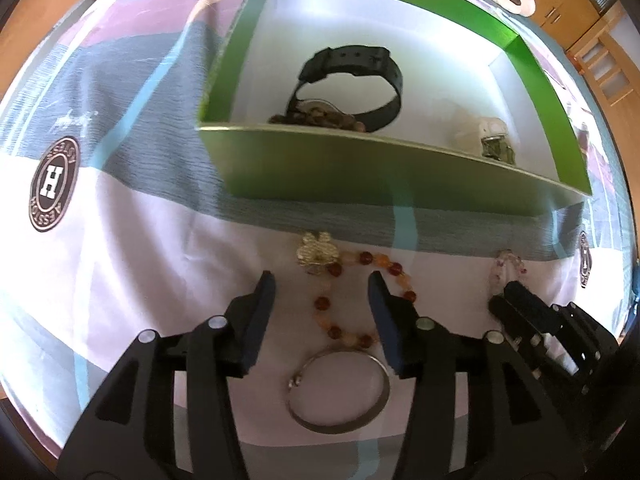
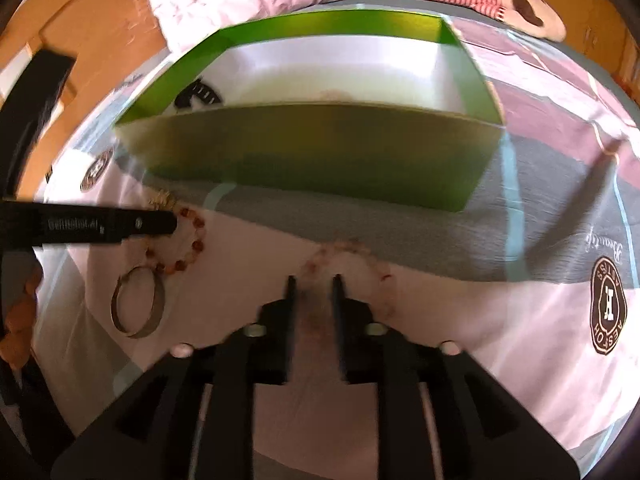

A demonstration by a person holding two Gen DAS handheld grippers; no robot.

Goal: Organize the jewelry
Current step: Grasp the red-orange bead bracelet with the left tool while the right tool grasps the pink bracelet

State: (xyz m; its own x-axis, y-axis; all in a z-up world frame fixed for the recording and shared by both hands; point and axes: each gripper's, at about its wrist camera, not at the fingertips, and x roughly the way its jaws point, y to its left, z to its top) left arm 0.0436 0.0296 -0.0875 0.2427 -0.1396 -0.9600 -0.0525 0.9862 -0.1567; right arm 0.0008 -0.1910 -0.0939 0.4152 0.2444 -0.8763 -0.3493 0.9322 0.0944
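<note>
The left gripper (image 1: 322,286) is held released over the orange beaded bracelet (image 1: 352,304). The right gripper (image 2: 314,280), barely parted, grasps nothing. Beads should be clenched centrally, then lifted into the green cardboard box (image 1: 360,168).

A round brown badge (image 1: 54,184) printed on the bedsheet (image 1: 132,280) bears a large white "H"; its ring lettering is unclear.

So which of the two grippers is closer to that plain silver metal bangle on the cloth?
Left. The left gripper hangs over the silver metal bangle, fingers apart. The right gripper is off to the bangle's right, over a pale beaded bracelet.
</note>
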